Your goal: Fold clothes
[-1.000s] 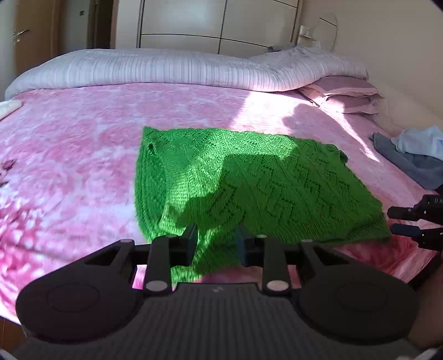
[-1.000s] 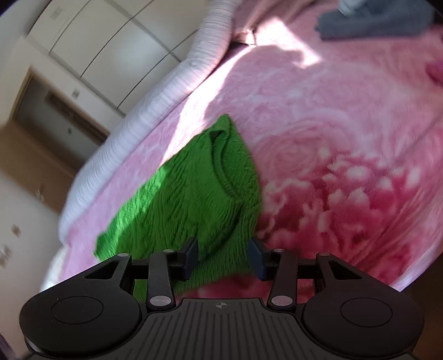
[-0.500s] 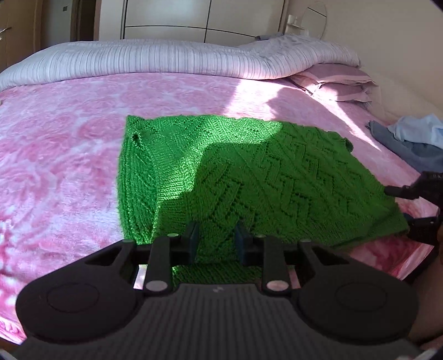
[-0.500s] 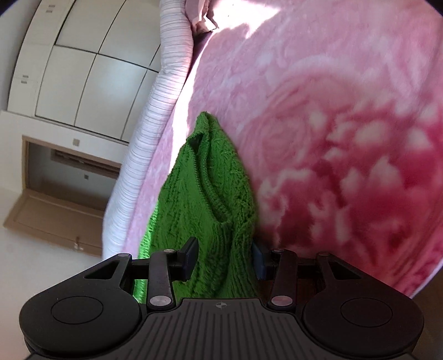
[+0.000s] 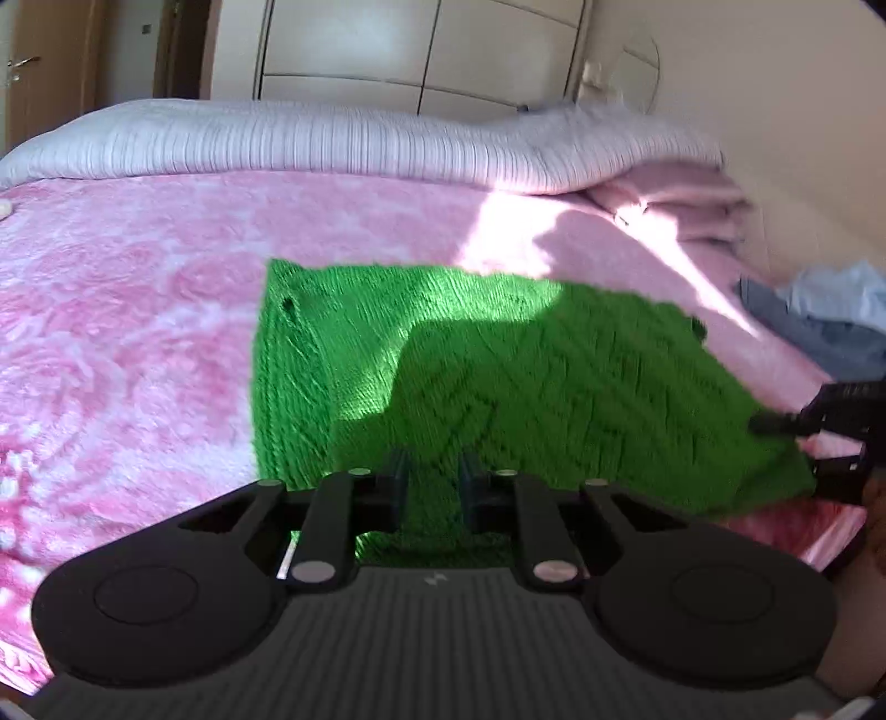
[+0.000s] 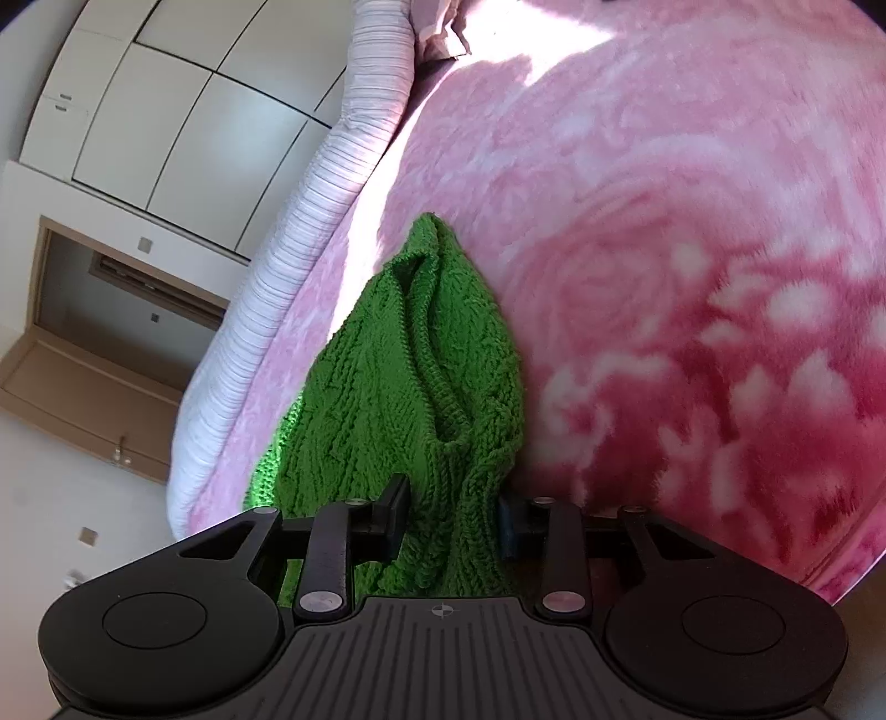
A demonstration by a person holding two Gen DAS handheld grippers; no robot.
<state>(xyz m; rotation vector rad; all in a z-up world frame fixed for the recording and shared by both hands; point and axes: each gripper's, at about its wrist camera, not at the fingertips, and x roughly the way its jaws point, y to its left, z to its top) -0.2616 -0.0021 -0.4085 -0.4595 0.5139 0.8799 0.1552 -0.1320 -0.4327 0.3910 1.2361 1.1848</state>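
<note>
A green knitted sweater lies spread on the pink flowered bedspread. My left gripper is at its near edge, the jaws closing with the knit between the fingers. My right gripper shows at the sweater's right corner. In the right wrist view the right gripper has its jaws closing too, around a bunched fold of the sweater beside the neckline. I cannot see either pair of pads pressing the knit.
A striped white duvet roll lies along the far side of the bed, with pink pillows at its right end. Blue and grey clothes are piled at the right edge. Wardrobe doors stand behind.
Both grippers moved forward and down onto the sweater's near edge. Both pairs of jaws narrowed around the knit. The right gripper rolled, tilting its view.
</note>
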